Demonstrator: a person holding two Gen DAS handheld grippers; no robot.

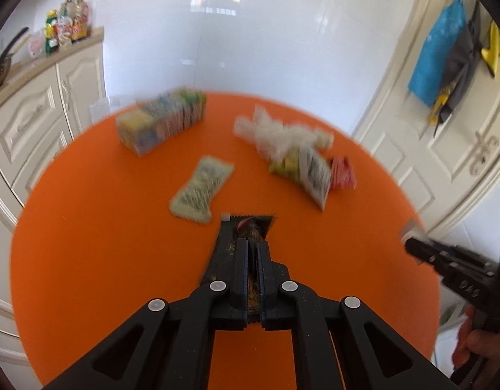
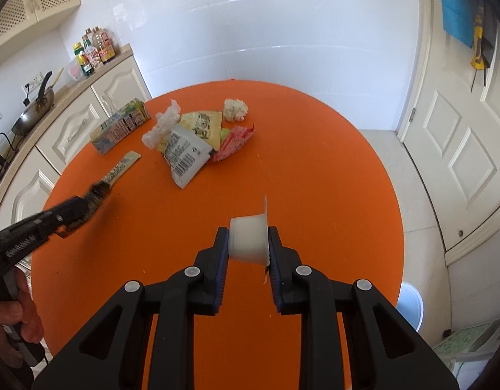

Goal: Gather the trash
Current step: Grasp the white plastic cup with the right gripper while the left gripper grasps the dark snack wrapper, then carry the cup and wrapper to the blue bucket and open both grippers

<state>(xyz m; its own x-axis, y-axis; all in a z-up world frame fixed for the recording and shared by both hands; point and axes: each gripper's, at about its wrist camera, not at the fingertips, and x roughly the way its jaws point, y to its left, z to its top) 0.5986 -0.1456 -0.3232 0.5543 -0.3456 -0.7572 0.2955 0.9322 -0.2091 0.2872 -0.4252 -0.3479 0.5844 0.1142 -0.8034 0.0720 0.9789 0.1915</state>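
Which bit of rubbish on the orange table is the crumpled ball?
The pale paper wad at the far edge, beyond the heap of wrappers. It alone is balled up and round; the wrappers and the carton lie flat or boxy.

A glossy white tiled wall (image 2: 266, 32) is filling the top centre of both views and is reflecting a bright window. At the left, cream cabinets (image 2: 74, 123) are standing under a beige counter (image 2: 64, 92). At the right, a white panelled door (image 2: 457, 149) is closing the room, above pale floor tiles (image 2: 409, 175).
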